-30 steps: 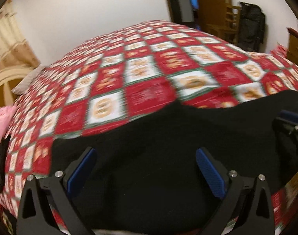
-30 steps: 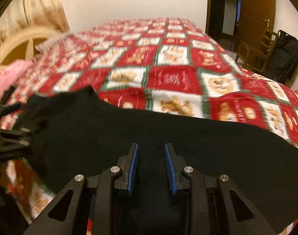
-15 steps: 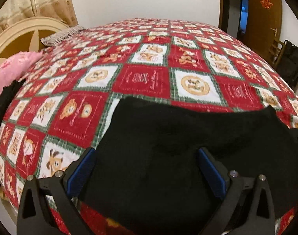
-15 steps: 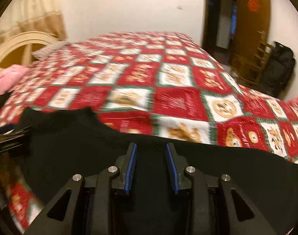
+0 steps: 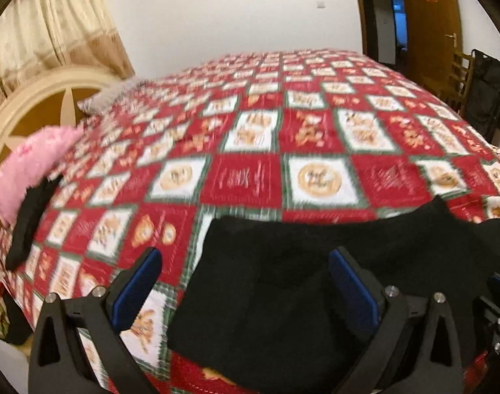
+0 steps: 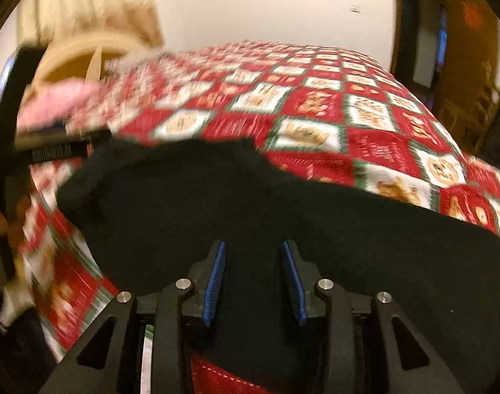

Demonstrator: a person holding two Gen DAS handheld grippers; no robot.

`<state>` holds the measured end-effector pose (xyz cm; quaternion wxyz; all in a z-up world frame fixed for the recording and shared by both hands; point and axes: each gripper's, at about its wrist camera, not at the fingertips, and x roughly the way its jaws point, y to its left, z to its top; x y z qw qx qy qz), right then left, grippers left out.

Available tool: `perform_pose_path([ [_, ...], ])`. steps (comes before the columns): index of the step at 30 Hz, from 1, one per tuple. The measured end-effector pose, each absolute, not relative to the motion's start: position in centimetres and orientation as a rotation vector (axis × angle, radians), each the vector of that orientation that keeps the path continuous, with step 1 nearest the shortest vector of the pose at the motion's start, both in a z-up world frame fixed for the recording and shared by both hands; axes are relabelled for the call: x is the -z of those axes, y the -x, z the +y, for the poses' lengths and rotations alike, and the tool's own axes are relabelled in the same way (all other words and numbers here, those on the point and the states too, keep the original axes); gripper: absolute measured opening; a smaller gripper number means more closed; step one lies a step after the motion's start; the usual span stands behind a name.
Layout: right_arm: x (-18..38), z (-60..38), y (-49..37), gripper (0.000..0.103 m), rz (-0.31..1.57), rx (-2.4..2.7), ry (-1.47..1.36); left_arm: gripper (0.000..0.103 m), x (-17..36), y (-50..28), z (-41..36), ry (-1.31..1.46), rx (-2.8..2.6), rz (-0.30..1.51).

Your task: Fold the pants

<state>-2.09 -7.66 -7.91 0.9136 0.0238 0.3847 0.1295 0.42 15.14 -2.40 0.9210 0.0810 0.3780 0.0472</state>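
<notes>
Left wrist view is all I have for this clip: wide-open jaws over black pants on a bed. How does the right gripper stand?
Observer: The right gripper has its jaws parted only narrowly, just above the black pants.
Operator: Is cloth pinched in them?
Observer: It doesn't look so. Its blue pads stand apart, and only flat black fabric shows through the gap.
Operator: Can you see my gripper from that side?
Observer: Yes. The left gripper is a blurred dark shape at the pants' left end, just below the pink cushion.
</notes>
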Motion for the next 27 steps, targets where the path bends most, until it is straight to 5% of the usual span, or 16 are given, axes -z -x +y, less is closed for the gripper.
perform_pose_path([
  [4, 4.0, -14.0, 4.8, 0.039, 0.662, -0.147, -0.231, 0.103, 0.9, -0.3, 12.3, -0.157, 0.014, 0.754],
  [7, 2.0, -21.8, 8.5, 0.053, 0.568, 0.005, -0.411, 0.103, 0.3, 0.0, 9.1, -0.152, 0.131, 0.759],
  [12, 1.4, -35.2, 17.1, 0.054, 0.484, 0.384, -0.573, 0.103, -0.4, 1.2, 3.2, -0.200, 0.290, 0.738],
  [18, 5.2, -46.5, 24.5, 0.054, 0.547, 0.756, -0.751, 0.103, 0.1, 2.2, -2.3, -0.224, 0.404, 0.755],
  [27, 7.5, -48.8, 20.5, 0.055, 0.671, 0.793, -0.718, 0.103, 0.7, 4.3, -8.3, -0.323, 0.472, 0.752],
])
